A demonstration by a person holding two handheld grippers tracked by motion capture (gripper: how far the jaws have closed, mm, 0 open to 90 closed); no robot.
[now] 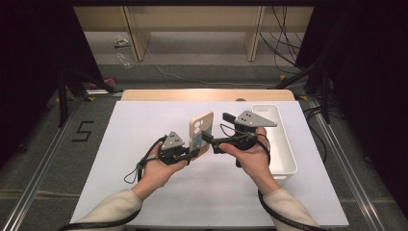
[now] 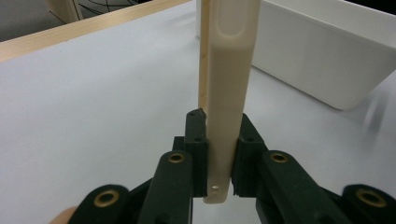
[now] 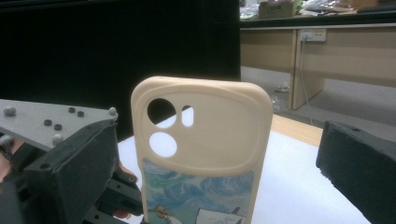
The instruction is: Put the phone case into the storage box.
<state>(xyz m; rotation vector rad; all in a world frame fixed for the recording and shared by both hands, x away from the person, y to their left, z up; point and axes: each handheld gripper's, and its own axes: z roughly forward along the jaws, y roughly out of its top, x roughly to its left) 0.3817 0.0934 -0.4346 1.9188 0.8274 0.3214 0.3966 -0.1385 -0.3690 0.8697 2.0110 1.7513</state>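
Left fingers (image 2: pixel 196 140) clenched on bottom edge of phone case (image 1: pixel 200 132), held upright above table (image 1: pixel 144 144) centre. Right fingers (image 3: pixel 355 158) spread wide, flanking case top without contact. Bin (image 1: pixel 279 144) at 3 o'clock. Judged light, thin, flexible, slightly grippy; best taken by rims, away from camera cutouts.

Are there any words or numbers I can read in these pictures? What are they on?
"5": black mark on the grey floor, left of the table.
The phone case has a picture with blue waves, but no words to read.
The wall socket may have marks, too small to read.
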